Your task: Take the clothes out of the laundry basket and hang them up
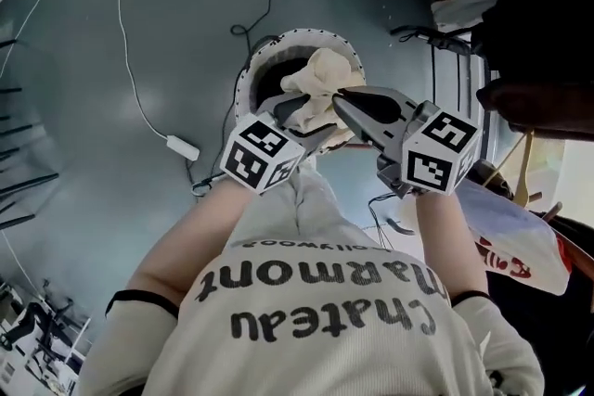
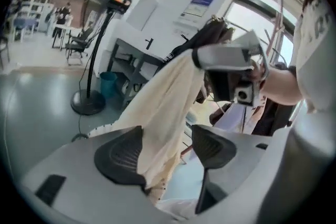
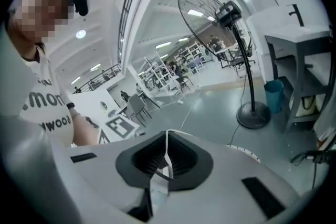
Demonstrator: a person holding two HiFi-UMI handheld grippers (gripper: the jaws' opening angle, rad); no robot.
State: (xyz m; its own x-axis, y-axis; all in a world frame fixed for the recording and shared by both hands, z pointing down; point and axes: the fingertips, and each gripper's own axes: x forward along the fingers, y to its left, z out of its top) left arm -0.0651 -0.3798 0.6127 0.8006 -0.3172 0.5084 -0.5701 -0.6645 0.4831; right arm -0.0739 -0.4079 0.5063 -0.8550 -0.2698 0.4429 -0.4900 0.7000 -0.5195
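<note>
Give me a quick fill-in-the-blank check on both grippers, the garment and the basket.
The right gripper is ___ on the cream garment.
The left gripper is ___, with the cream garment hanging between its jaws.
The laundry basket stands on the grey ___.
Missing words: shut; open; floor.

Cool, even indoor light from ceiling strip lights (image 3: 195, 12); the window (image 2: 262, 18) burns out white. Both gripper views bow toward dark, rounded corners. The cream garment (image 2: 163, 107), close to the lens, reads soft.
</note>
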